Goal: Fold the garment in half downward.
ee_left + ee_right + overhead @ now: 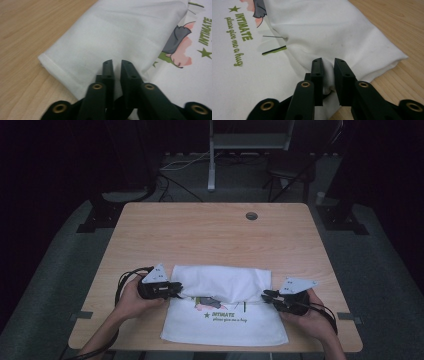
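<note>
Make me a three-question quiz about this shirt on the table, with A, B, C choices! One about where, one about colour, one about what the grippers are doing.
1. Where does the shirt lie on the table?
A. near edge
B. far edge
C. hanging off the left side

2. What colour are the words on the shirt?
A. red
B. green
C. blue

3. What are the left gripper and right gripper doing?
A. both open above the table
B. both pinching shirt cloth
C. one resting on bare wood

Answers:
1 A, it lies by the person's hands.
2 B, the print reads green in the right gripper view.
3 B, cloth is bunched between each pair of jaws.
</note>
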Demonstrator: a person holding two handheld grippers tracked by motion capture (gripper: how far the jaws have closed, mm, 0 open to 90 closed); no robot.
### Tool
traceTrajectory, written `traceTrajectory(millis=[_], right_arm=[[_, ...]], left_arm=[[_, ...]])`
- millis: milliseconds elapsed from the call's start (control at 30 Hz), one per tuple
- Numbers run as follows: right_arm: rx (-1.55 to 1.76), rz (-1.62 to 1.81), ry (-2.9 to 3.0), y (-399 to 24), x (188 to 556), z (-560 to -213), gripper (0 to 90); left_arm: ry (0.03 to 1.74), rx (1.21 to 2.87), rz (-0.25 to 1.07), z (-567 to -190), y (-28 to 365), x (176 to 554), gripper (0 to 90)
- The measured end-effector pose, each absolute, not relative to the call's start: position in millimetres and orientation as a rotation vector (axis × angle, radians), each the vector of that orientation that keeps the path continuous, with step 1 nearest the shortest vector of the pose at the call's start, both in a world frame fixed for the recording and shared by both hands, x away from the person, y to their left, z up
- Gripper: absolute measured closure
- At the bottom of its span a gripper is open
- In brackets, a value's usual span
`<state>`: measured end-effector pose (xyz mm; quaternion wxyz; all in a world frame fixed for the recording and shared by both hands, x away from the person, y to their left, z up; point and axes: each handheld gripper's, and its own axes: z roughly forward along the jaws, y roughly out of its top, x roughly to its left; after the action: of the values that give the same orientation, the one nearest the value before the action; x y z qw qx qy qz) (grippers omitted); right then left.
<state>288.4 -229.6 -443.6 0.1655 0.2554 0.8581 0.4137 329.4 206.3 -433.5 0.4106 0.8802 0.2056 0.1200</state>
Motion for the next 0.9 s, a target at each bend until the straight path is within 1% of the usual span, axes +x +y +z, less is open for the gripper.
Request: traceTrajectory(millis=[133,233,267,300,367,400,433,467,500,667,767,867,900], right_arm=[[0.732,1.224,2.438,-233,284,-440,81.5],[0.731,1.245,2.437,-235,281,-439,81.4],[0.736,1.249,2.433,-236,281,-439,80.5],[0.736,1.232,2.431,-236,281,-440,75.3],[0.736,1.229,2.431,-236,281,-441,70.9],[0.736,1.229,2.431,-236,281,-441,70.9],[0.739,1.232,2.423,-236,281,-441,69.3],[0.740,1.248,2.415,-236,281,-440,66.7],[0.738,1.247,2.412,-236,281,-440,65.3],[0.726,1.246,2.406,-233,281,-439,61.2],[0.710,1.230,2.420,-230,282,-440,60.5],[0.717,1.201,2.429,-230,283,-442,60.8],[0.718,1.196,2.437,-230,284,-443,62.1]], left_arm=[[0.497,2.217,0.300,-431,208,325,88.1],[0.490,2.198,0.305,-429,210,321,87.7],[0.485,2.190,0.301,-429,211,321,86.2],[0.504,2.173,0.302,-429,214,322,79.5],[0.501,2.175,0.291,-430,215,322,71.4],[0.485,2.175,0.301,-431,216,322,71.4],[0.476,2.181,0.307,-431,216,321,68.2],[0.477,2.194,0.323,-431,216,320,61.4],[0.468,2.204,0.336,-431,216,319,58.9],[0.449,2.228,0.344,-429,214,316,57.7],[0.455,2.233,0.341,-430,213,318,57.6],[0.465,2.245,0.331,-431,212,320,60.2],[0.478,2.252,0.323,-432,211,321,62.7]])
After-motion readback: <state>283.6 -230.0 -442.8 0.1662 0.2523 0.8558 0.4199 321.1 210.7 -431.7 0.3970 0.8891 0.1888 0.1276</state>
